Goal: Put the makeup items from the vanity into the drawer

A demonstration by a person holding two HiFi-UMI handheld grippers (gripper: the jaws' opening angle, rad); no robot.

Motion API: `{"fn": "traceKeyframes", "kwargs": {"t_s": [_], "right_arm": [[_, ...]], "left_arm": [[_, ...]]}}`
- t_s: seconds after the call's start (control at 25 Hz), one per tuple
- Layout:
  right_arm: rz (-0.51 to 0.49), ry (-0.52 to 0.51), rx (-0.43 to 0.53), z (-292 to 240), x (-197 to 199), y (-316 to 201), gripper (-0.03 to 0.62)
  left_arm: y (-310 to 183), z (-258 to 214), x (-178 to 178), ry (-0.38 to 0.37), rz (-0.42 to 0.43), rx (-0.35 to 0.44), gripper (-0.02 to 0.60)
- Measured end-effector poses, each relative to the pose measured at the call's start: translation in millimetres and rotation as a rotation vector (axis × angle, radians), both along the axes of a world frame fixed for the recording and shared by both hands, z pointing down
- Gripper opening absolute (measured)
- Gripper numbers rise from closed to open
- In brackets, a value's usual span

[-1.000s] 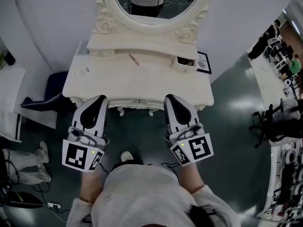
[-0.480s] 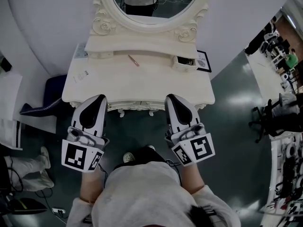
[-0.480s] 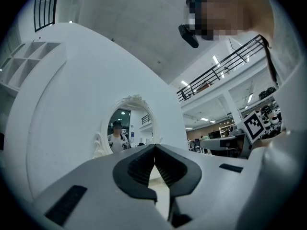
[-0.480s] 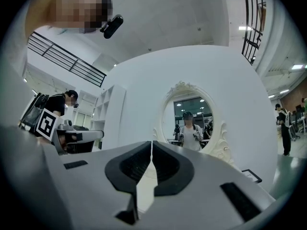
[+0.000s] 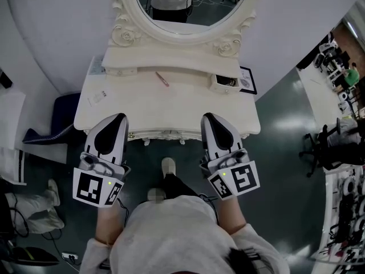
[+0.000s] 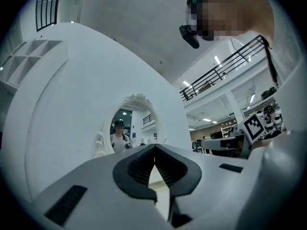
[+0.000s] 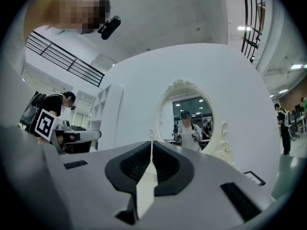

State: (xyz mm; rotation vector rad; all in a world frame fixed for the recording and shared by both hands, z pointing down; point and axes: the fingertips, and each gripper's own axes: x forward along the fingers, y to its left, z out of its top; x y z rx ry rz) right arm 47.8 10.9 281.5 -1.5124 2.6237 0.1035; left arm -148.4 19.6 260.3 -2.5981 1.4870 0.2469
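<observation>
Holding left gripper [image 5: 118, 119] and right gripper [image 5: 209, 117] shut, empty, at the near edge of the cream carved vanity [image 5: 171, 104]; facing a slim pink makeup stick [image 5: 162, 79] beyond, roughly midway between both, slanted far-left to near-right.

The tapering white plastic left gripper [image 5: 116, 119] and its twin, the right gripper [image 5: 209, 119], have black ridged pads lining their jaws. Each carries a black-and-white square-marker cube [image 5: 96, 188] with a small green light. The person wears a light grey sweatshirt [image 5: 165, 233], dark trousers [image 5: 178, 186] and a white shoe [image 5: 168, 166].
</observation>
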Motion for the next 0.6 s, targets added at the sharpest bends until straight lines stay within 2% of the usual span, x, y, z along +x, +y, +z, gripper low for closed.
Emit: {"fn": "traceKeyframes", "kwargs": {"t_s": [0.6], "right_arm": [[-0.064, 0.012, 0.005, -5.2, -0.8, -102.2, 0.025]], "left_arm": [[-92.6, -6.9, 4.8, 0.015, -0.035, 0.005, 0.015]]}}
